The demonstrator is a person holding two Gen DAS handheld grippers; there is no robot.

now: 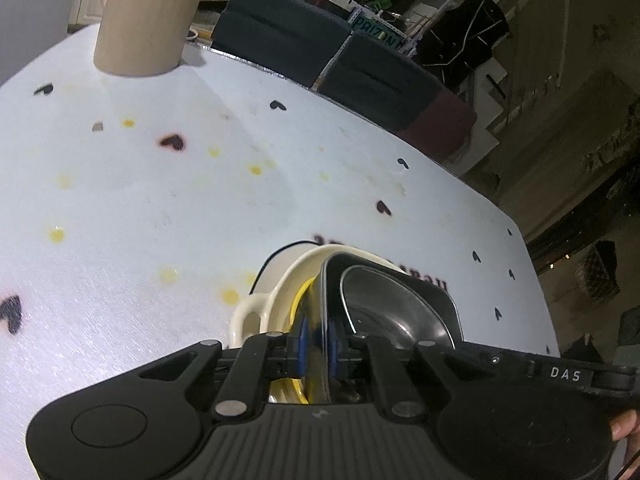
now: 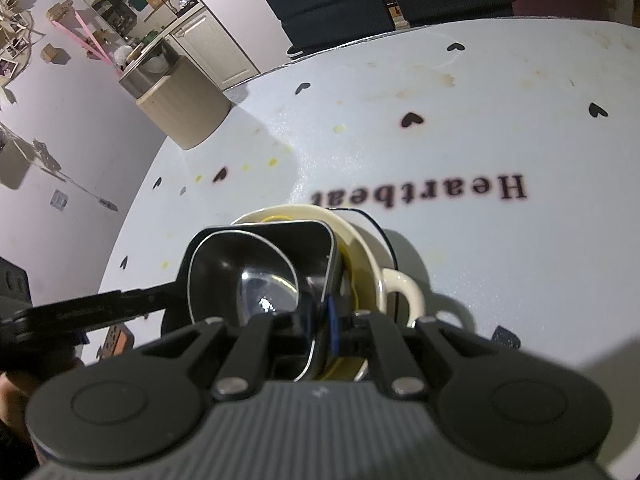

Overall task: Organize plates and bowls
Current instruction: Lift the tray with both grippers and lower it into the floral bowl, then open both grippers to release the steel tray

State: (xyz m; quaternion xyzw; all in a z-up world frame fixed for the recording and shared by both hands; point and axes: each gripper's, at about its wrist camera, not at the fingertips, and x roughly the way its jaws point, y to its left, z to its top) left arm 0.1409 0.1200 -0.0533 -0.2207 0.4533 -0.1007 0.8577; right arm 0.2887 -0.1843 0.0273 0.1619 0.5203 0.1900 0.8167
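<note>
A black square bowl with a shiny dark inside (image 1: 396,312) sits in a cream bowl with side handles and a yellow inner line (image 1: 276,300), on the white table (image 1: 160,200). My left gripper (image 1: 316,346) is shut on the black bowl's near rim, blue pads on either side. In the right wrist view, my right gripper (image 2: 324,332) is shut on the opposite rim of the black bowl (image 2: 248,276), which rests in the cream bowl (image 2: 360,248). The left gripper's body (image 2: 80,308) reaches in from the left.
A beige cylindrical container (image 1: 148,20) stands at the table's far edge; it also shows in the right wrist view (image 2: 180,108). Dark cushioned chairs (image 1: 320,48) stand behind the table. The tablecloth has black hearts, yellow stains and the word "Heartbeat" (image 2: 420,192).
</note>
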